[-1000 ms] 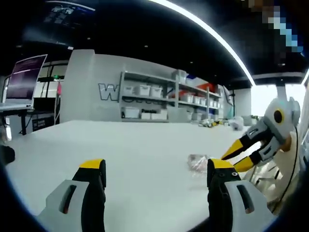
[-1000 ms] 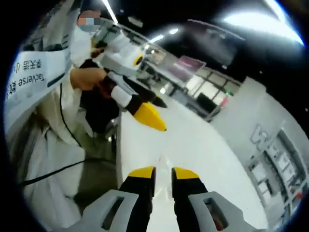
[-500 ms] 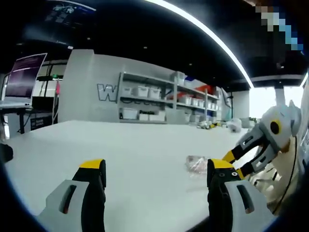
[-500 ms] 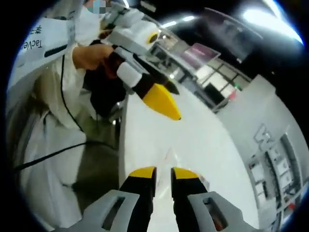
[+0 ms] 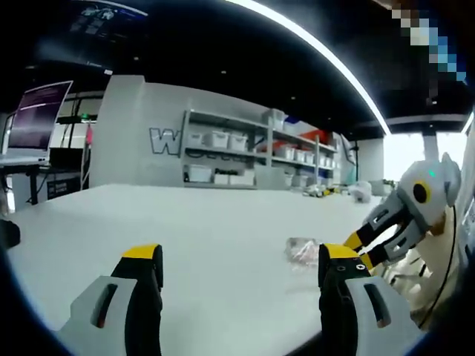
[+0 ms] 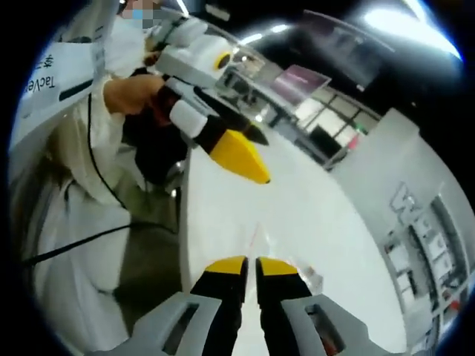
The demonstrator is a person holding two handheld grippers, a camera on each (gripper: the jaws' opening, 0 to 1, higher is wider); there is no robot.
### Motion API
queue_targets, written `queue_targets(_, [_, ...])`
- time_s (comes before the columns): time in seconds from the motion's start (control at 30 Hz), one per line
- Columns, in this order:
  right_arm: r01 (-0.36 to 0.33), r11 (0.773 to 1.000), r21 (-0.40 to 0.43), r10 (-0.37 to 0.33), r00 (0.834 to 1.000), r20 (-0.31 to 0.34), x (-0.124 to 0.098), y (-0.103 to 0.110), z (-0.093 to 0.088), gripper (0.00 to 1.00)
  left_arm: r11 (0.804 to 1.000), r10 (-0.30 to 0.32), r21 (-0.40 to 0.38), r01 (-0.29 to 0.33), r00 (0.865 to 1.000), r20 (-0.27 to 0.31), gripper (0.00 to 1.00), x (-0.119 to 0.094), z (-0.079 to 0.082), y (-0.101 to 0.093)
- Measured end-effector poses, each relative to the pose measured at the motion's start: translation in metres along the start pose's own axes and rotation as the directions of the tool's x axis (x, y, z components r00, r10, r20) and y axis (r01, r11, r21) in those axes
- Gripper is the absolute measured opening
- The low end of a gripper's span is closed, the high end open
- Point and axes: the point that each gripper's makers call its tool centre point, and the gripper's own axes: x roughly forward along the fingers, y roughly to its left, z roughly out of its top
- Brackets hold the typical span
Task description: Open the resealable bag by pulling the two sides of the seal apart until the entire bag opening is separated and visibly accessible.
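The clear resealable bag point(image 5: 301, 251) lies flat on the white table point(image 5: 208, 222), just left of my left gripper's right jaw. My left gripper point(image 5: 241, 256) hovers low over the table, open wide with nothing between its jaws. From the right, my right gripper point(image 5: 361, 248) reaches the bag's near edge. In the right gripper view my right gripper point(image 6: 251, 265) has its jaws almost together, and a thin strip of the bag point(image 6: 256, 231) runs into the slit between them. A hand holds my left gripper point(image 6: 245, 156) above and to the left.
Shelving with white bins point(image 5: 237, 156) lines the far wall, and a monitor point(image 5: 37, 119) stands at the left. A person in a white coat point(image 6: 67, 185) stands at the table's edge point(image 6: 182, 222), with a cable hanging beside it.
My right gripper's jaws have closed from a clear gap to a thin slit around the bag's edge. The left gripper stays open and still.
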Motion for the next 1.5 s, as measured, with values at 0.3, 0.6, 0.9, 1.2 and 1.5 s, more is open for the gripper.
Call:
queue_targets(0.3, [0.006,0.999,0.033,-0.006,1.0,0.003,0.003,0.0,0.0,0.02,1.0,0.0,0.0,0.0,1.0,-0.008,0.86,0.0,-0.003,0.0])
queue_targets(0.6, [-0.002,0.999,0.053,0.001,1.0,0.016,0.002,0.005,0.002,0.01,1.0,0.004,0.0,-0.004,1.0,-0.009,0.86,0.0,-0.004,0.002])
queue_targets(0.9, [-0.021,0.983,0.185,0.013,0.999,0.046,0.001,0.005,0.002,0.0,1.0,0.001,0.004,-0.001,1.0,-0.016,0.86,0.001,-0.006,0.0])
queue_targets(1.2, [-0.032,0.954,0.298,0.007,0.996,0.084,0.004,0.018,0.008,0.0,1.0,-0.004,0.003,0.004,1.0,-0.022,0.85,0.002,-0.007,-0.002])
queue_targets(1.5, [-0.027,0.946,0.324,-0.01,0.993,0.113,0.009,0.024,0.017,0.0,1.0,-0.016,-0.004,0.016,0.999,-0.029,0.85,0.004,-0.007,-0.006])
